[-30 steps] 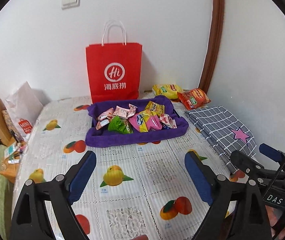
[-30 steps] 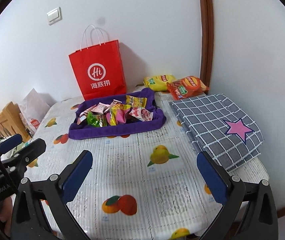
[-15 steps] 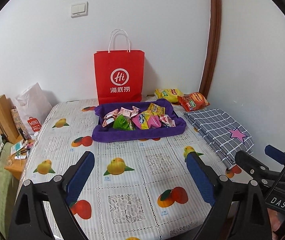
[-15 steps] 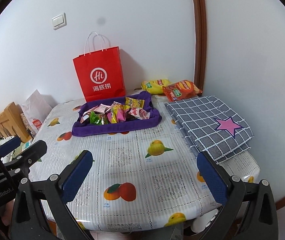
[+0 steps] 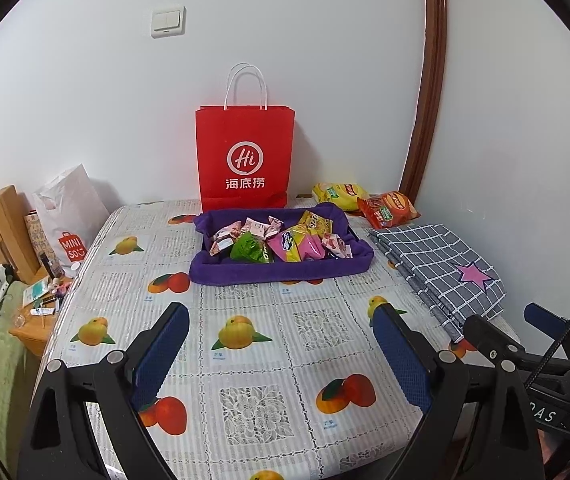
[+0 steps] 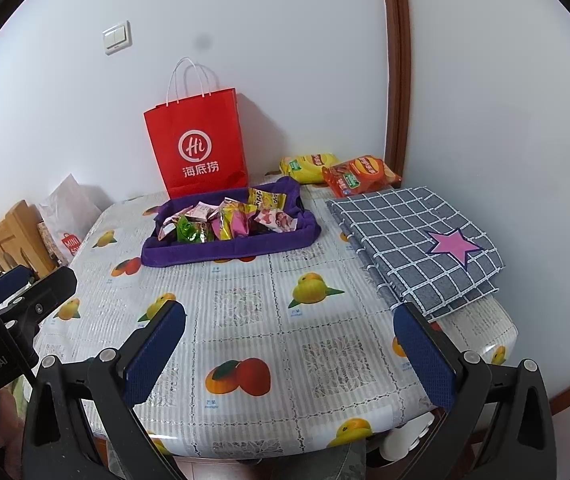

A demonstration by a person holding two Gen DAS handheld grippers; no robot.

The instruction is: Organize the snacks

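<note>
Purple, soft-sided fabric tray (image 5: 281,270) sits toward the far middle of the table (image 5: 269,344), which is covered by a glossy fruit-print cloth. Small wrapped snack packets (image 5: 285,238) in pink, green and yellow lie piled inside it. Just behind the tray a red paper shopping bag (image 5: 244,156) with white handles stands upright against the white wall. To the right of that bag, near the corner, a yellow chip bag (image 5: 339,194) and an orange-red chip bag (image 5: 389,209) lie on the table, touching each other. A folded grey checked cloth with a pink star (image 6: 417,240) rests along the right side. The left tool (image 5: 281,354) and right tool (image 6: 291,354) both hang over the near edge, blue pads spread wide, gripping nothing, well apart from the tray.
</note>
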